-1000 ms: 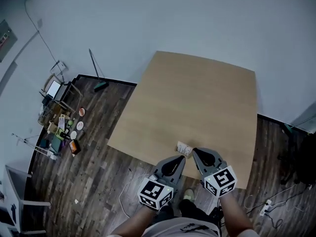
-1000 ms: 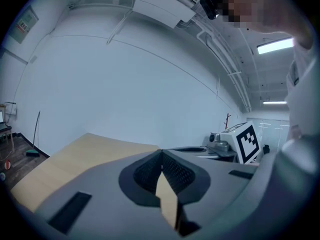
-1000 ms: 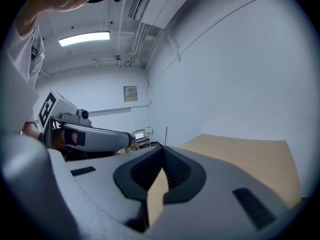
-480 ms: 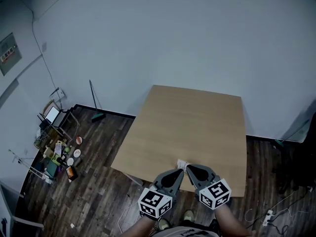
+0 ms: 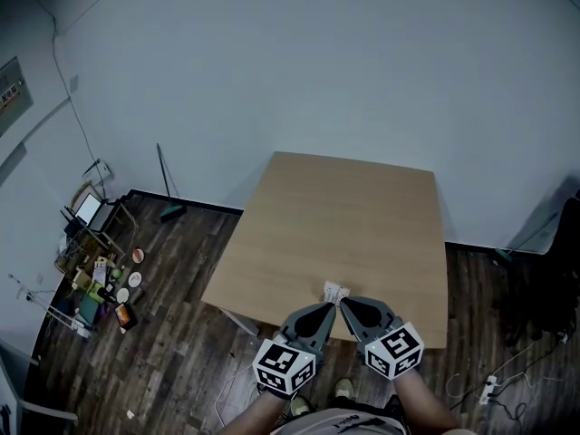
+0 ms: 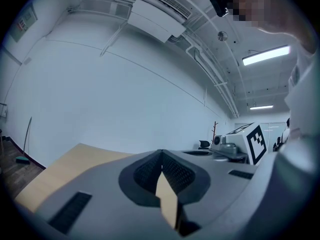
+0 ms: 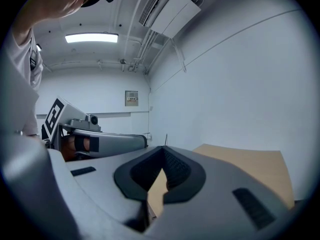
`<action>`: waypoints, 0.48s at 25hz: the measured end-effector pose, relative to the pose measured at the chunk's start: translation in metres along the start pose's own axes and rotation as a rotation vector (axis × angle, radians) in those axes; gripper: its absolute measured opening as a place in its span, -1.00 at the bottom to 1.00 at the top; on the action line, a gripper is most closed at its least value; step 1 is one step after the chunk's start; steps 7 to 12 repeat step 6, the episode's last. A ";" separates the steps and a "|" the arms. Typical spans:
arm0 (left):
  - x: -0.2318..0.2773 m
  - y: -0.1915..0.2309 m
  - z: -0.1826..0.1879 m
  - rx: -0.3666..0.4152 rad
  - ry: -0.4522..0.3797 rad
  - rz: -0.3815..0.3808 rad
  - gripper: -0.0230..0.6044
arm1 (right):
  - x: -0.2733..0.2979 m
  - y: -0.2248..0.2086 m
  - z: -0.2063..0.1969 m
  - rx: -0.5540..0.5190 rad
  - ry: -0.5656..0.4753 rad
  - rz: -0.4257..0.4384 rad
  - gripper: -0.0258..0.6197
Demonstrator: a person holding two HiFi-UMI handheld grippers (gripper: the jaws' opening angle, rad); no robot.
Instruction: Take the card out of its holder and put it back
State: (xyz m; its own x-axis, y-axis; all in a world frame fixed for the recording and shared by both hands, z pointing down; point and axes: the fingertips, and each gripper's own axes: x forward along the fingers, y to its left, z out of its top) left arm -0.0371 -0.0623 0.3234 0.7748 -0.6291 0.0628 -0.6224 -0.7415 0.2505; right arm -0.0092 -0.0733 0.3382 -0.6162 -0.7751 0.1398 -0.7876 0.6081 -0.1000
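Head view looks down on the person standing at the near edge of the bench (image 5: 353, 216), with the left hand-held gripper (image 5: 330, 307) and the right hand-held gripper (image 5: 344, 303) brought nose to nose on a small white card holder (image 5: 335, 292) just over that edge. Each one looks clenched on it: in the left gripper view the jaws meet at the tips with a tan sliver (image 6: 168, 200) wedged edge-on below them, and the right gripper view shows the same closed tips over a similar thin piece. From where I stand, this is the pulling or re-seating part of the job, one side steadying the holder while the other works the card, though I can't say which. The next move calls for one hand-held gripper to hold firm while the other slides straight along the sleeve, kept level so the thin card doesn't bend or snag at the mouth. A good deal is hard to make out. The holder is tiny from above and its near end is covered by the jaw tips. I can't tell whether the card sits inside it, half out or free. Nor can I tell whether the holder rests on the bench or hangs just above it. Both gripper views show only an edge, no face or print.
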 end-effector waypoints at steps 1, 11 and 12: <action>0.000 0.000 0.000 -0.001 -0.002 -0.001 -0.89 | -0.001 0.000 0.000 -0.002 0.000 -0.003 -0.88; -0.004 0.001 -0.003 -0.001 -0.006 -0.005 -0.89 | -0.004 0.001 -0.004 -0.004 0.001 -0.017 -0.88; -0.004 0.001 -0.003 -0.001 -0.006 -0.005 -0.89 | -0.004 0.001 -0.004 -0.004 0.001 -0.017 -0.88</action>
